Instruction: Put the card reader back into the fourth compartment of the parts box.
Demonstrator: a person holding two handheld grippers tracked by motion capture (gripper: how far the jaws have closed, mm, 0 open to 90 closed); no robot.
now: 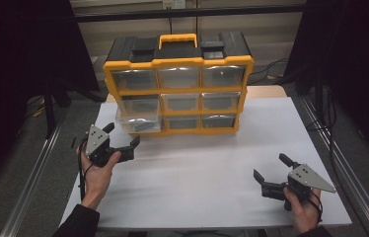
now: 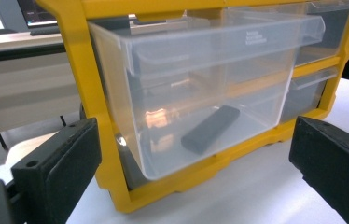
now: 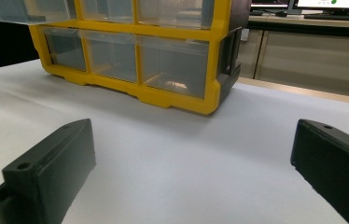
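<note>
Left gripper (image 1: 122, 137) is hovering, fingers spread wide, facing the clear plastic drawer (image 2: 200, 88) at twelve o'clock; right gripper (image 1: 270, 172) is idling, fingers released, above the desk (image 1: 197, 177).

My right gripper (image 3: 193, 172) has its jaws spread wide over the white table (image 3: 186, 140). Ahead I see the yellow cabinet (image 3: 163, 98), one drawer (image 3: 18, 11) pulled out at top left.

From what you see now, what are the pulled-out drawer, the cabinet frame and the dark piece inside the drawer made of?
Pulled-out drawer: clear glossy plastic, since it is see-through with bright reflections.
Cabinet frame: yellow moulded plastic, smooth with a slight sheen.
Dark piece: matte dark grey, perhaps plastic or rubber; the look leaves it open.
</note>
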